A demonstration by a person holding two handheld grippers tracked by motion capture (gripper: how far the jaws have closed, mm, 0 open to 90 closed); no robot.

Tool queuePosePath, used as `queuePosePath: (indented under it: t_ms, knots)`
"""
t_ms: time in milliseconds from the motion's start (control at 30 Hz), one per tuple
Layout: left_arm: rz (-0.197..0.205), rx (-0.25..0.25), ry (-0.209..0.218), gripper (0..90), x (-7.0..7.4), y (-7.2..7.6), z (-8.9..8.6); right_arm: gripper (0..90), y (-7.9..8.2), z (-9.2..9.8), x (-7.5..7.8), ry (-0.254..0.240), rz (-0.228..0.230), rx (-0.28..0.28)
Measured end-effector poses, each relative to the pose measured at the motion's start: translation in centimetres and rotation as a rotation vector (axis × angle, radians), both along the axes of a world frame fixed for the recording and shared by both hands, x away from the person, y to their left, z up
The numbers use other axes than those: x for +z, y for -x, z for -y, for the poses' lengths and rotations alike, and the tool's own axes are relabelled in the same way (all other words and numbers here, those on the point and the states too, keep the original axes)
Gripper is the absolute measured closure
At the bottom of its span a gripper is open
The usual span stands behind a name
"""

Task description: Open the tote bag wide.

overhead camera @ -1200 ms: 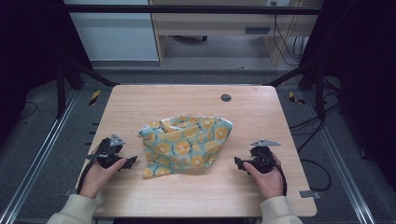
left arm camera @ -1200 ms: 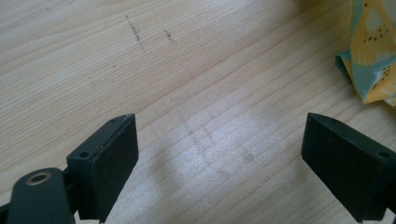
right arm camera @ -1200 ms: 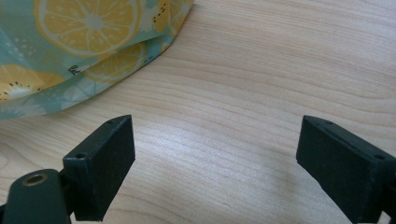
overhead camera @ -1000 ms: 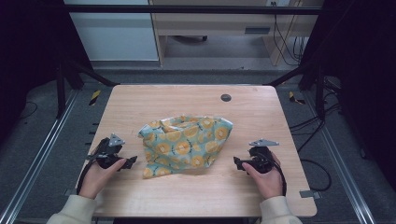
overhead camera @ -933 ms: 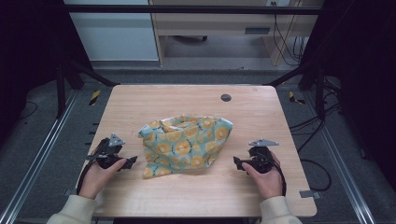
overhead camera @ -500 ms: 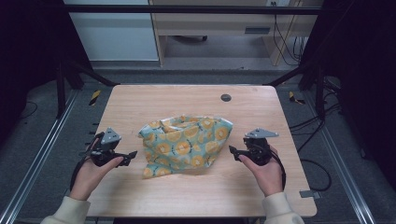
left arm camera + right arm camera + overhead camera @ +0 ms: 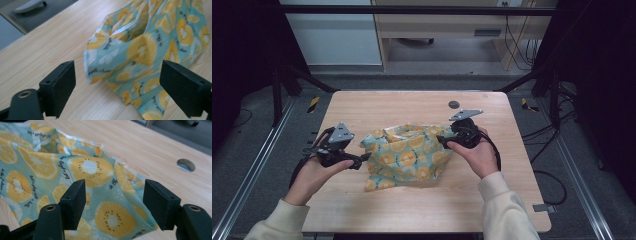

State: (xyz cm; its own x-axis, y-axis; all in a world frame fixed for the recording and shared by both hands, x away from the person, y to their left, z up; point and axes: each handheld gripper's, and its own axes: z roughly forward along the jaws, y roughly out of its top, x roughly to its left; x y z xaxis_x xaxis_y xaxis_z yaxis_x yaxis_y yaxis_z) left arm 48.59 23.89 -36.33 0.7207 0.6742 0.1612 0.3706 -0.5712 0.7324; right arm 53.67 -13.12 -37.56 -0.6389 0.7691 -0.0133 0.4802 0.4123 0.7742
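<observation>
Citrus-print cloth [image 7: 407,156], rumpled at mid-table [image 7: 412,107]; left gripper [image 7: 117,87] and right gripper [image 7: 113,206], jaws spread, flanking it; advice: seat each on one hem edge before pinching

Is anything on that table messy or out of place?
The teal cloth printed with yellow citrus slices lies crumpled and bunched mid-table rather than flat, with folds standing up. Both open grippers, left gripper and right gripper, sit at its edges. Nothing looks spilled or damaged.
</observation>
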Motion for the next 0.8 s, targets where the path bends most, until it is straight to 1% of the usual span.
queuePosePath:
  t_ms: [67,133,200,233,267,300,333,367,400,433,467,500,533,567,600,667,733,800]
  knots:
    - [0.001,-0.002,-0.018,11.7,0.0,-0.3,0.7,40.5,-0.4,-0.4,-0.3,0.007,-0.017,0.009]
    - [-0.009,-0.011,-0.019,11.8,-0.1,-0.7,1.3,47.8,-0.6,-0.7,-0.6,0.01,-0.032,0.034]
    - [-0.027,-0.024,-0.022,12.1,-0.3,-1.1,1.9,61.1,-0.6,-1.0,-0.6,0.022,-0.034,0.05]
    - [-0.023,-0.028,-0.032,12.4,-0.3,-1.2,2.2,66.0,-0.6,-1.1,-0.6,0.029,-0.032,0.053]
    - [-0.026,-0.033,-0.043,14.3,-0.3,-1.4,2.5,73.3,-0.7,-1.2,-0.5,0.027,-0.034,0.056]
    - [-0.032,-0.042,-0.056,18.6,-0.3,-1.5,2.8,79.9,-0.6,-1.2,-0.3,0.024,-0.026,0.064]
    - [-0.037,-0.051,-0.068,21.1,-0.2,-1.6,3.1,83.9,-0.5,-1.3,-0.1,0.016,-0.02,0.063]
    - [-0.041,-0.066,-0.081,26.7,-0.2,-1.7,3.4,87.1,-0.5,-1.3,0.1,0.012,-0.011,0.074]
    - [-0.05,-0.087,-0.096,37.4,-0.2,-1.8,3.6,89.3,-0.3,-1.3,0.3,0.008,-0.004,0.077]
    - [-0.053,-0.101,-0.11,43.4,-0.2,-1.9,3.7,90.0,-0.2,-1.3,0.6,0.003,0.006,0.081]
    - [-0.054,-0.112,-0.118,51.7,-0.3,-1.9,3.8,90.0,-0.1,-1.3,0.8,0.0,0.011,0.081]
    - [-0.059,-0.126,-0.123,62.4,-0.4,-2.0,3.9,90.0,0.0,-1.3,1.0,-0.004,0.018,0.083]
    - [-0.062,-0.124,-0.127,67.1,-0.5,-2.0,4.0,90.0,0.2,-1.3,1.2,-0.006,0.025,0.087]
    - [-0.056,-0.128,-0.127,73.0,-0.5,-1.9,4.1,90.0,0.4,-1.3,1.4,-0.005,0.031,0.09]
    - [-0.054,-0.131,-0.125,77.6,-0.4,-1.8,4.1,90.0,0.5,-1.2,1.7,-0.007,0.042,0.094]
    - [-0.038,-0.135,-0.104,83.1,0.0,-1.4,4.0,90.0,1.0,-1.2,2.2,-0.02,0.063,0.102]
    - [-0.015,-0.136,-0.078,86.0,0.7,-0.9,3.9,90.0,1.5,-1.1,2.9,-0.032,0.087,0.103]
    - [0.006,-0.141,-0.067,88.1,1.4,-0.3,3.7,90.0,2.2,-1.0,3.5,-0.043,0.112,0.107]
